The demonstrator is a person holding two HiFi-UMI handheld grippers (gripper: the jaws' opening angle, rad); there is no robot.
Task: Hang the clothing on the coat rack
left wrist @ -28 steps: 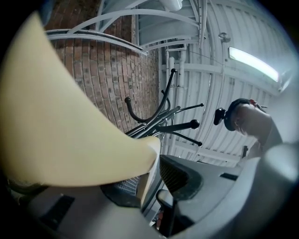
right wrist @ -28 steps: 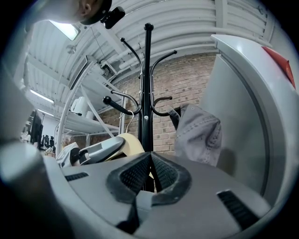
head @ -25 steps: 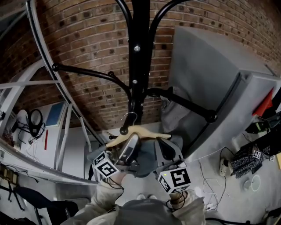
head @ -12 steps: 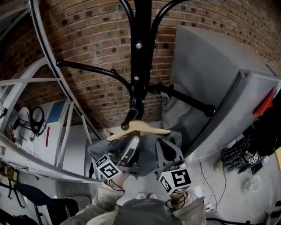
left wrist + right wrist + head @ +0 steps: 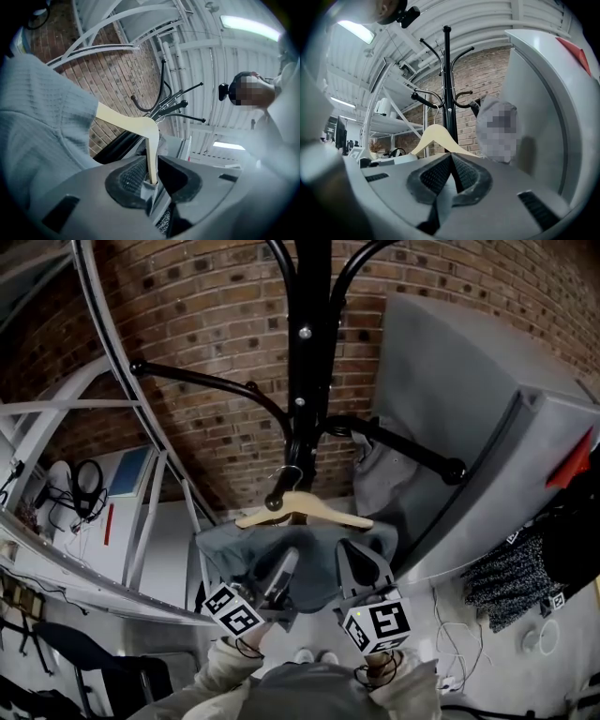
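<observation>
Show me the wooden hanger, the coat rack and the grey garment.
Wooden hanger (image 5: 305, 505): head view, its middle.
Coat rack (image 5: 309, 371): head view, black pole.
Grey garment (image 5: 232, 554): head view, left part.

I can't read a single word or number in any view. The left marker cube (image 5: 234, 612) and the right marker cube (image 5: 377, 624), low in the middle of the head view, carry only black-and-white square patterns, with no letters or digits. The red patch (image 5: 573, 457) on the grey box (image 5: 469, 427), at the right edge of that view, shows no print that I can make out.
</observation>
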